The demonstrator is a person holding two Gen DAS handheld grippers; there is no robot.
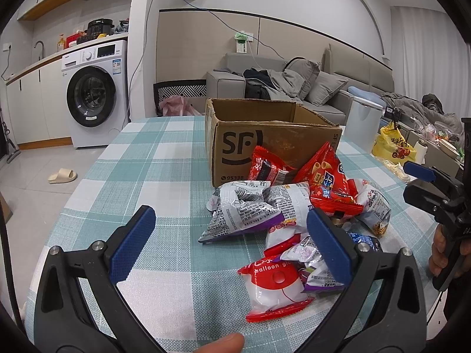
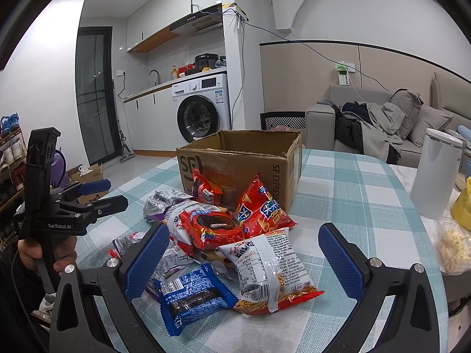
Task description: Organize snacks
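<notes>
A heap of snack packs (image 1: pixel 294 206) lies on the checked tablecloth in front of an open cardboard box (image 1: pixel 265 135) printed SF. My left gripper (image 1: pixel 230 211) hovers open at the heap's left side, its right finger over a white-and-red pack (image 1: pixel 273 288). A silver-purple pack (image 1: pixel 241 214) lies between the fingers. My right gripper (image 2: pixel 243 229) is open above the heap's near side, over a blue cookie pack (image 2: pixel 191 297) and a noodle snack pack (image 2: pixel 273 270). A red chip bag (image 2: pixel 262 209) leans on the box (image 2: pixel 235 158). Neither gripper holds anything.
A white bin (image 2: pixel 435 176), a yellow bag (image 2: pixel 463 209) and a clear food tub (image 2: pixel 453 247) stand by the table's right edge. The other gripper (image 2: pixel 117 192) is held by a hand at the left. A washing machine (image 1: pixel 94 97) and a sofa (image 1: pixel 323 88) are behind.
</notes>
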